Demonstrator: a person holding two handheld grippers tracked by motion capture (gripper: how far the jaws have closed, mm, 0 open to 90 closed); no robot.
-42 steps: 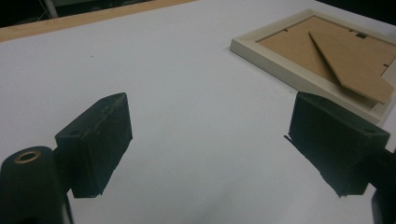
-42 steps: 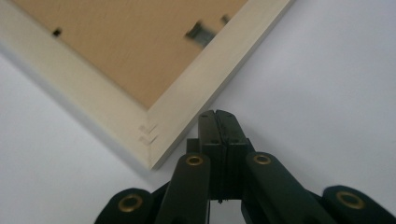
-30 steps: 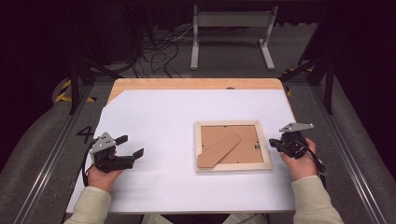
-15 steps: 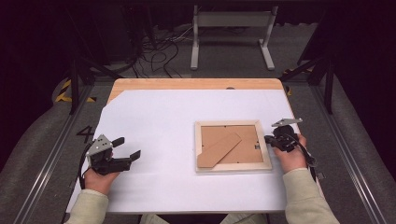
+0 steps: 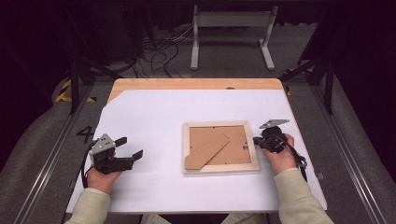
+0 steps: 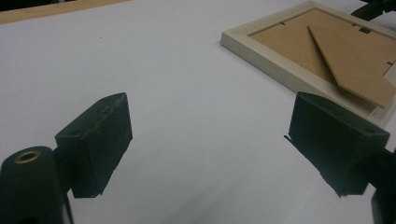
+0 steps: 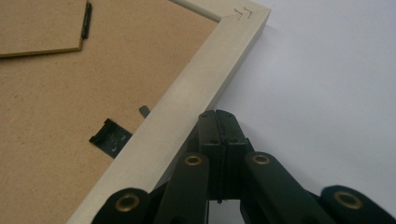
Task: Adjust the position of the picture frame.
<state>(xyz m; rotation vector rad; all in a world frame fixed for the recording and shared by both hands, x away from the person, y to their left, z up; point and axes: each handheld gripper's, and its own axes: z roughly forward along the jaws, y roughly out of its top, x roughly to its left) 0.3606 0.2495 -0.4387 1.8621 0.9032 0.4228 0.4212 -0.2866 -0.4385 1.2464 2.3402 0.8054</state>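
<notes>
1. The picture frame (image 5: 221, 147) lies face down on the white tabletop (image 5: 154, 116), right of centre, its brown backing board up and pale wood border all round.
2. A cardboard stand flap (image 5: 207, 150) lies slantwise across that backing, running from the upper right down to the lower left corner.
3. A small black clip (image 7: 110, 136) sits on the backing close to the frame's right rail, plain in the right gripper view.
4. The right gripper (image 5: 258, 140) is right at the frame's right edge, its 2 jaws pressed together with nothing between them, the tips touching or just beside the outer side of the rail.
5. The left gripper (image 5: 129, 148) rests well apart from the frame on the left side of the tabletop, its 2 jaws spread wide over bare white surface and pointed toward the frame.
6. Beyond the tabletop's wooden far edge, cables (image 5: 159, 49) trail on the floor beside a metal stand (image 5: 231, 28).
</notes>
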